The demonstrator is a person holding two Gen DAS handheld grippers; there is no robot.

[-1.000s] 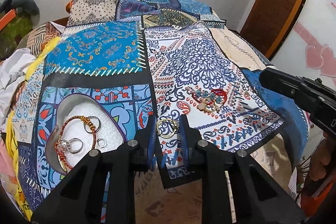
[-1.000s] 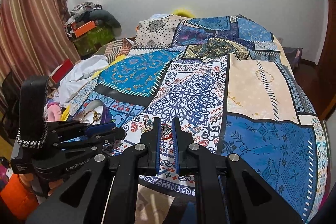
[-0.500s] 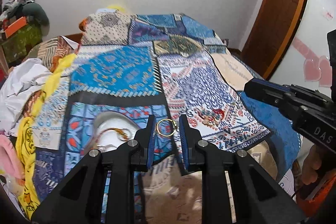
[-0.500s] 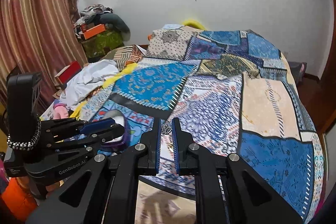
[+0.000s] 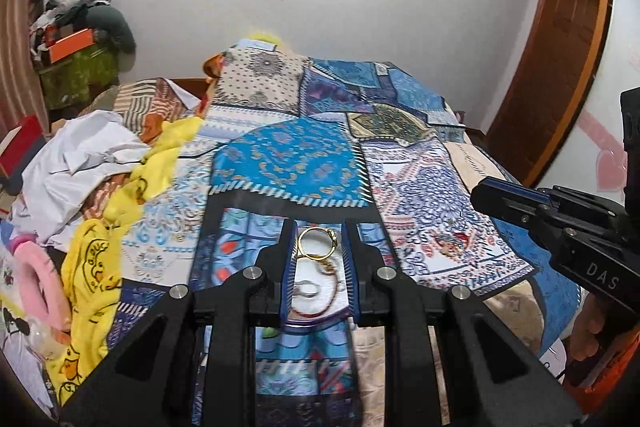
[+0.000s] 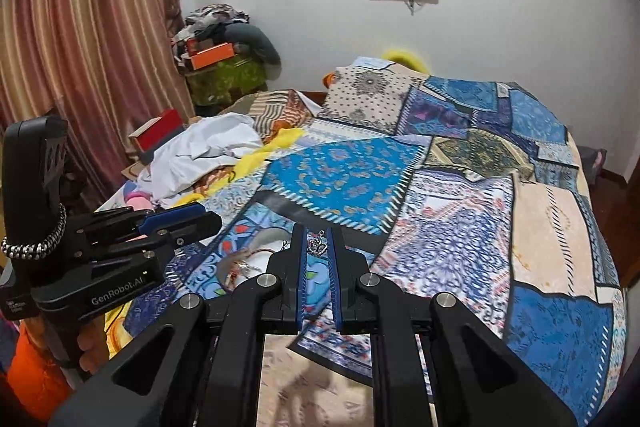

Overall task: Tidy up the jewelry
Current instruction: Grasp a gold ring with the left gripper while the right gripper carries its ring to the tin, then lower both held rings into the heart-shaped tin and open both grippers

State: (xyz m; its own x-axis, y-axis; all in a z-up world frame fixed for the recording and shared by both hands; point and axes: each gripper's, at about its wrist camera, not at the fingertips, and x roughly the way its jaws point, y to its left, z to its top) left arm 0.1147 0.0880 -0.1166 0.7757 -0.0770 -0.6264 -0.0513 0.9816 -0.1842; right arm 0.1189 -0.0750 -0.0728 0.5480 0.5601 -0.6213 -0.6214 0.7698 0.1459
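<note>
Beside the clothes pile (image 5: 80,163), left claw (image 5: 318,239) gripping gold ring (image 5: 316,243), tray (image 5: 316,291) below.

The left gripper (image 5: 318,245) clamps a gold ring (image 5: 316,244) between its fingertips. Directly below the ring lies a white jewelry tray (image 5: 320,285) holding more rings, on the patterned bedspread (image 5: 288,163). The right gripper (image 5: 560,223) sits to the right.

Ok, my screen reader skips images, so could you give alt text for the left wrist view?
The left hand-held gripper holds a gold ring above a white-lined jewelry tray on a blue patchwork bedspread.
</note>
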